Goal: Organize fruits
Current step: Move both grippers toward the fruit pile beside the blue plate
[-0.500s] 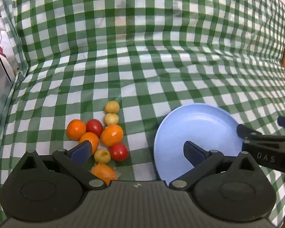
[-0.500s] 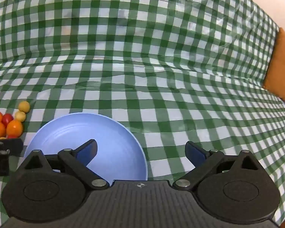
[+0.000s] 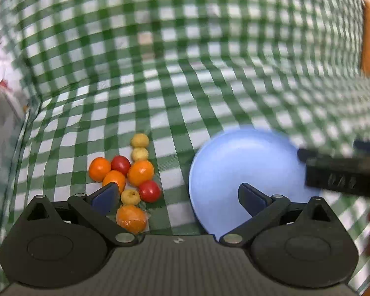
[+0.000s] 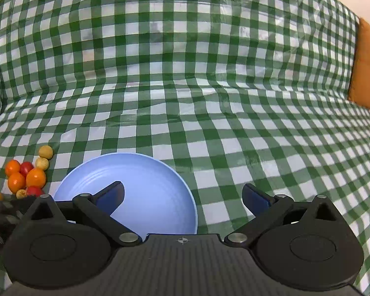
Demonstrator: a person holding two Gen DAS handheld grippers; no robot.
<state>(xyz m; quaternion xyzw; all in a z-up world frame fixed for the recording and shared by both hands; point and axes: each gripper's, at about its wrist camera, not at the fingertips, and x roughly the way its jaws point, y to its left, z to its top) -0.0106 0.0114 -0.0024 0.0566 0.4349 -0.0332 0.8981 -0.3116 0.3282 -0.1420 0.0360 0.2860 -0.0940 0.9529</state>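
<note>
Both tongs stand wide apart with nothing between them. The left tongs point(image 3: 177, 197) hang over the near edge of a cluster of small fruits point(image 3: 130, 172), orange, red and yellow, lying on the green checked table point(image 3: 185, 86). Just right of the fruits sits an empty blue plate point(image 3: 234, 162), under the right tongs point(image 4: 183, 194).

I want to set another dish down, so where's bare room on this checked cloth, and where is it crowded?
Free: the blue plate holds nothing. The checked cloth is bare to the plate's right and all behind it, up to the orange cushion. A narrow bare strip separates plate and fruit. Crowded: the fruit cluster left of the plate, with the left gripper, fingers open, right over it.
</note>
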